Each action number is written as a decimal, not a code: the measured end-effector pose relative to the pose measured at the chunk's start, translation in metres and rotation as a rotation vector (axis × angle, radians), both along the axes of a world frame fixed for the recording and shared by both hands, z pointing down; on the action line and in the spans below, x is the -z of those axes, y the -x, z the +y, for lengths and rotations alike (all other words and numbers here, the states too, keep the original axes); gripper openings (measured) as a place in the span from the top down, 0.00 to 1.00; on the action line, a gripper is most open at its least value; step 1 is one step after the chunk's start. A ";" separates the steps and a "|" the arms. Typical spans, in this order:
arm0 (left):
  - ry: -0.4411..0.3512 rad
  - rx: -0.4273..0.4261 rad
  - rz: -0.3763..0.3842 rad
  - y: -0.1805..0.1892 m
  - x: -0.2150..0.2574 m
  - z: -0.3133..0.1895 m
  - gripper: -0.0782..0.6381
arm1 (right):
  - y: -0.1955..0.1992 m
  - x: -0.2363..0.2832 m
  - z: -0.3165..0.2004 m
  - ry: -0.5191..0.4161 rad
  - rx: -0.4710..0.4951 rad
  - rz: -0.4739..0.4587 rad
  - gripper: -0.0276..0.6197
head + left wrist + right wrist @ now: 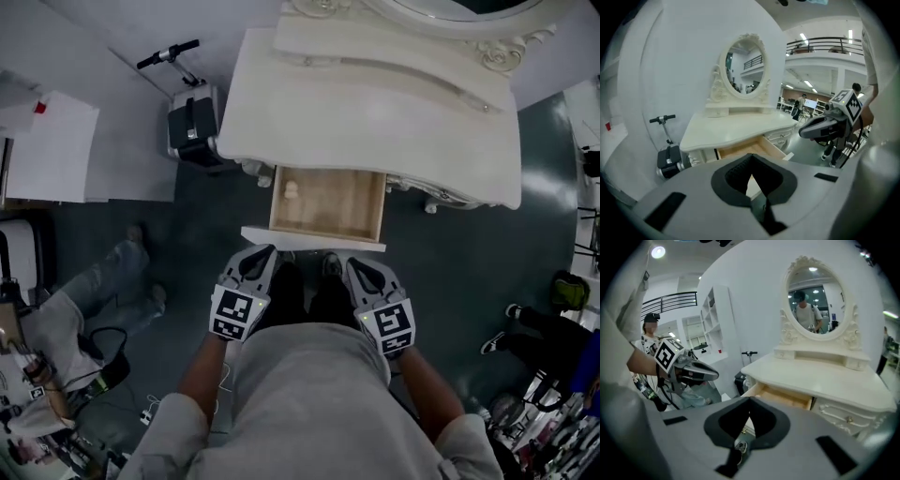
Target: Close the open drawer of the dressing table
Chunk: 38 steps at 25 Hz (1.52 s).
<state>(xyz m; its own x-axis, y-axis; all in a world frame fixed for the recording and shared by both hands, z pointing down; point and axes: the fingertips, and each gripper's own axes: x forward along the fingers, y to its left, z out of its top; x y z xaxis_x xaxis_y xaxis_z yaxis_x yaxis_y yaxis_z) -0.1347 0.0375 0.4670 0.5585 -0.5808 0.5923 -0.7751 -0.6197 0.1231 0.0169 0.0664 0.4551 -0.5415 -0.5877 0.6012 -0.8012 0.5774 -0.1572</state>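
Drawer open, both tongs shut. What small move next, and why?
Probably ease the left tongs and right tongs forward onto the white front panel of the open wooden drawer in the cream dressing table: both are shut just before it, apparently not touching.

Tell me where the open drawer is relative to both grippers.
In the head view the open drawer juts from the front of the dressing table, mid-picture, its white front panel just above the left gripper and right gripper.

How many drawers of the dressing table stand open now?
1. The wooden drawer is pulled out from the front of the dressing table. Other drawers may be hidden under its top.
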 end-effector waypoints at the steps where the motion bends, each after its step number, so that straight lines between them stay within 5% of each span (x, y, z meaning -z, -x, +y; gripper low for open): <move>1: 0.008 -0.033 -0.026 0.005 -0.007 -0.002 0.88 | -0.001 -0.005 -0.002 0.009 -0.004 0.018 0.93; 5: 0.035 -0.178 -0.153 0.034 -0.039 0.001 0.88 | -0.004 -0.030 -0.001 0.036 -0.020 0.109 0.93; 9: 0.059 -0.275 -0.203 0.061 -0.061 0.003 0.88 | -0.004 -0.049 0.004 0.063 -0.043 0.186 0.93; 18: 0.037 -0.548 -0.364 0.053 -0.101 0.000 0.88 | -0.039 -0.084 0.020 0.138 -0.053 0.280 0.93; 35: 0.118 -0.671 -0.539 0.079 -0.150 -0.005 0.88 | -0.088 -0.129 0.011 0.157 0.212 0.534 0.93; 38: 0.115 -0.688 -0.555 0.079 -0.152 -0.009 0.88 | -0.093 -0.137 0.014 0.185 0.250 0.554 0.80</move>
<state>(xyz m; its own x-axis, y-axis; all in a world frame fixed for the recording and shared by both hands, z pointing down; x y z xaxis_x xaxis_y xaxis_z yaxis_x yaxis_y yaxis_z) -0.2133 0.0283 0.6192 0.3770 -0.1428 0.9151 -0.2028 -0.9768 -0.0689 0.1095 0.0804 0.5925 -0.2282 -0.3433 0.9111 -0.6370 0.7604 0.1269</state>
